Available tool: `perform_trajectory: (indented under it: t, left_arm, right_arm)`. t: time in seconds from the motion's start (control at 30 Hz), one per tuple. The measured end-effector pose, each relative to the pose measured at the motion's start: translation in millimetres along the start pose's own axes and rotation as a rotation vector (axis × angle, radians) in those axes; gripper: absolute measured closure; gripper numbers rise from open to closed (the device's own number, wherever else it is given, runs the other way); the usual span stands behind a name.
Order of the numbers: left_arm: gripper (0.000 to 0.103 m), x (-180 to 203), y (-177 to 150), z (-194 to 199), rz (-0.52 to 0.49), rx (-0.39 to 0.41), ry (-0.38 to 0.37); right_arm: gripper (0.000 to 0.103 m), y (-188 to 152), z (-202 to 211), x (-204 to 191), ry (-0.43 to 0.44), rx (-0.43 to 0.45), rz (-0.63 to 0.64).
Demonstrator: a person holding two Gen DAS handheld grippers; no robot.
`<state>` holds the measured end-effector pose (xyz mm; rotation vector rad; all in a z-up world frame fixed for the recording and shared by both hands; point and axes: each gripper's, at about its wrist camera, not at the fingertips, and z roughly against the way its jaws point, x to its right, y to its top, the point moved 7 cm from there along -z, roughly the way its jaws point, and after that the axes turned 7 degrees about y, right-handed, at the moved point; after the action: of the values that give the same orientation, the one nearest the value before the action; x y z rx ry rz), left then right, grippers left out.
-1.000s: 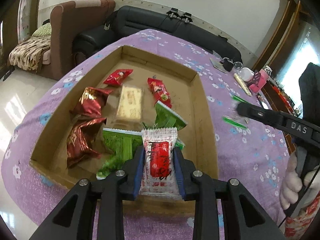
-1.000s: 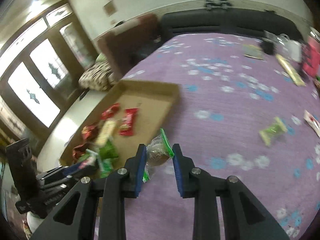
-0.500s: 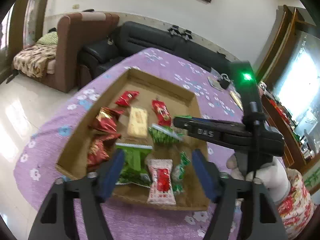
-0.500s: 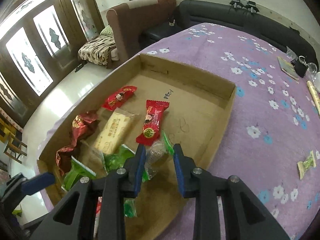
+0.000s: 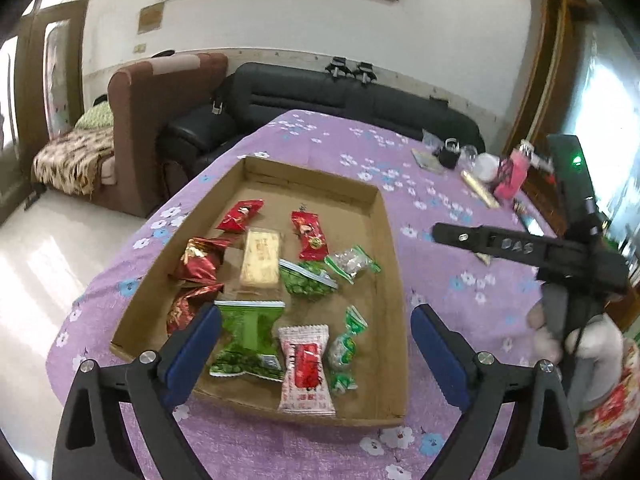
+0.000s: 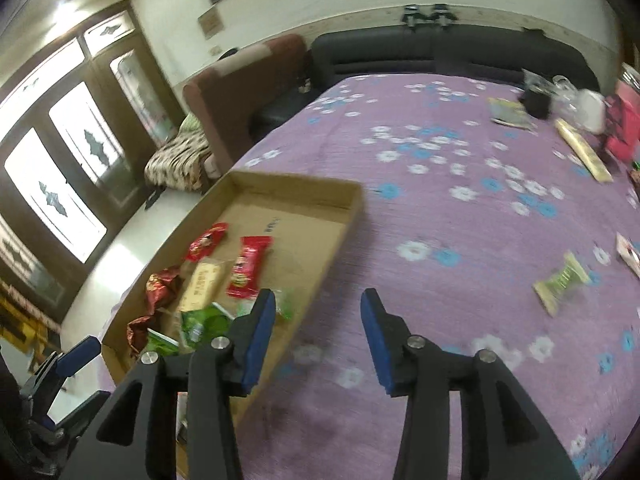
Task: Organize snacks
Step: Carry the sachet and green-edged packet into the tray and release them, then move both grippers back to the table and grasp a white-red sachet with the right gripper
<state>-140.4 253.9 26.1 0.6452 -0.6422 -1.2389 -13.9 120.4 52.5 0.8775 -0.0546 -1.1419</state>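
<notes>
Left-wrist view: the left gripper (image 5: pixel 316 344) is being held tilted downward above the near end of the shallow brown cardboard tray (image 5: pixel 390 280), its blue-padded jaws being opened wide with nothing gripped between them. Beneath the gap, the white-and-red wrapped snack packet (image 5: pixel 306 364) is lying flat on the tray floor beside the green foil packet (image 5: pixel 248 336) and a small green twisted candy (image 5: pixel 346 346). The clear green-edged candy bag (image 5: pixel 352 262) is resting further in, near the tray's right wall. The right gripper (image 5: pixel 448 234) is being held by a hand (image 5: pixel 560 336) over the purple flowered tablecloth (image 5: pixel 460 288).

Right-wrist view: the right gripper's (image 6: pixel 318 316) jaws are being opened, empty, angled downward over the tray's right edge. A loose green-and-yellow wrapped candy (image 6: pixel 562 282) is lying apart on the cloth.
</notes>
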Motion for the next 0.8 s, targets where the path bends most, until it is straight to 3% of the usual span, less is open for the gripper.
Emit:
perform_trajectory:
  t: [0.37, 0.53, 0.7, 0.8]
  left_arm:
    - [0.006, 60, 4, 1, -0.143, -0.026, -0.02]
    - [0.006, 103, 8, 8, -0.187, -0.028, -0.137]
    - [0.006, 156, -5, -4, -0.244, -0.1, -0.256]
    - [0.006, 181, -18, -11, -0.285, -0.136, -0.284]
  right_arm:
    - [0.057, -12, 52, 102, -0.086, 0.074, -0.151]
    - [0.057, -13, 96, 163, -0.17, 0.144, -0.234]
    - [0.057, -16, 147, 242, -0.278, 0.222, -0.368]
    - [0.057, -15, 151, 271, -0.299, 0.229, -0.414]
